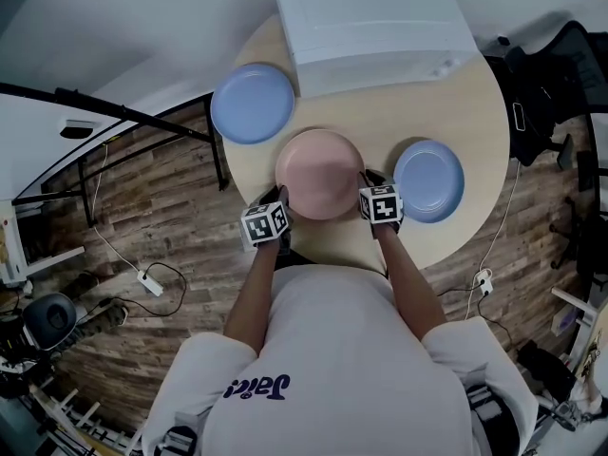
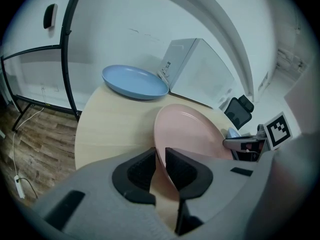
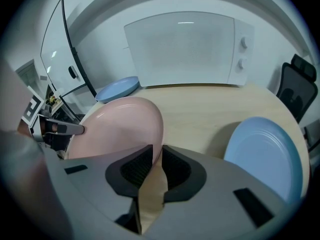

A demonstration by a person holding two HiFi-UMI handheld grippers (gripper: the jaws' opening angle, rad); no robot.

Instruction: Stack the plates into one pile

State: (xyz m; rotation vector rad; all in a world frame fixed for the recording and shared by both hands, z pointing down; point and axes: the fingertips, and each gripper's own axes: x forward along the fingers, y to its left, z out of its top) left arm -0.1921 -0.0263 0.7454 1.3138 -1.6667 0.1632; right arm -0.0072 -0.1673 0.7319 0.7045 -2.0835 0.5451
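Over the near surface [image 1: 475,103], left gripper [image 2: 159,159] and right gripper [image 3: 156,156] jaws clench the pink plate [image 1: 320,172] by its rim. Uneven lifting could let it slip.

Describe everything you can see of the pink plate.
The pink plate is round and smooth, with a shallow well and a low raised rim; it looks like glazed ceramic or plastic. It is empty and level, near the table's front edge, between the left blue plate and the right blue plate, touching neither. The left gripper clamps its left rim and the right gripper its right rim. Whether it rests on the table cannot be told.
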